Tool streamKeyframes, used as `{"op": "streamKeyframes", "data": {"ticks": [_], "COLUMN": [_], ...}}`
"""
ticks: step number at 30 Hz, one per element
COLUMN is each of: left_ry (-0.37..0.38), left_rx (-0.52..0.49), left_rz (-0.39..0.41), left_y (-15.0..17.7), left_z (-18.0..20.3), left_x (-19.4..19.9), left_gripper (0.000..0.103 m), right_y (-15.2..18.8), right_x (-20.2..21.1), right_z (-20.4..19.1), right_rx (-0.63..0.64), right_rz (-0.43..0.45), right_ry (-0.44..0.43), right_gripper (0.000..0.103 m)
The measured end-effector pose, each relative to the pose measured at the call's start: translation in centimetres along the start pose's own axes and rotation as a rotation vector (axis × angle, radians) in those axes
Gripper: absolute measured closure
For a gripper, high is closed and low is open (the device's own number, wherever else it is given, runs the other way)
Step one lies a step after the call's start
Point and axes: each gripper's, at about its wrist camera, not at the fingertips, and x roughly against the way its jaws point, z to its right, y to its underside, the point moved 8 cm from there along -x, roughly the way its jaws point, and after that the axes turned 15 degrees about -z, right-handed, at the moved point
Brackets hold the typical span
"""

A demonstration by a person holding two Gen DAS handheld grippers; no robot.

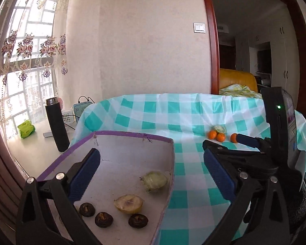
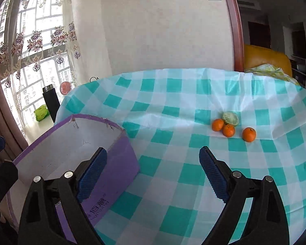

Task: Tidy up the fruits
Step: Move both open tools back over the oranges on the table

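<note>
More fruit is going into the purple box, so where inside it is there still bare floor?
Inside the purple box, the far half toward the back wall is bare. The near end is crowded: three dark fruits, a pale yellow fruit and a wrapped green fruit by the right wall.

Both tongs (image 1: 150,167) (image 2: 153,167) agape, empty.

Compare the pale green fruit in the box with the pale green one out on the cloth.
The boxed fruit lies inside the purple box, while the cloth fruit sits on the checked tablecloth. The boxed fruit lies clear of its neighbours, the halved yellow piece and three dark brown pieces; the cloth fruit sits tight behind two oranges. Both look pale green and roundish.
</note>
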Motion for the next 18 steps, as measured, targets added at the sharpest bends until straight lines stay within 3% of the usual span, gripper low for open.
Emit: {"op": "streamKeyframes", "data": {"ticks": [4, 8, 10, 13, 18], "left_ry": [0.097, 0.143, 0.181, 0.237, 0.194], "left_rx": [-0.153, -0.263, -0.237, -0.119, -0.006], "left_rz": [-0.058, -0.115, -0.170, -0.275, -0.407], "left_y": [1.7, 3.1, 3.2, 2.8, 2.8], "left_z": [8.4, 14.4, 15.6, 15.5, 14.6], "left_x": [-3.3, -7.8, -10.5, -15.3, -22.5], "left_gripper": [0.002, 0.002, 0.002, 0.002, 0.002], "right_y": [1.6, 2.7, 3.2, 3.5, 3.2], "right_x": [-1.4, -2.4, -3.2, -4.1, -6.1], "right_z": [7.7, 14.3, 17.3, 20.9, 22.5], "right_rx": [-0.119, -0.202, -0.252, -0.309, -0.277], "right_rz": [-0.008, -0.039, -0.081, -0.115, -0.166], "right_ry": [0.106, 0.212, 0.256, 0.296, 0.348], "right_gripper": [0.015, 0.015, 0.015, 0.014, 0.014]}}
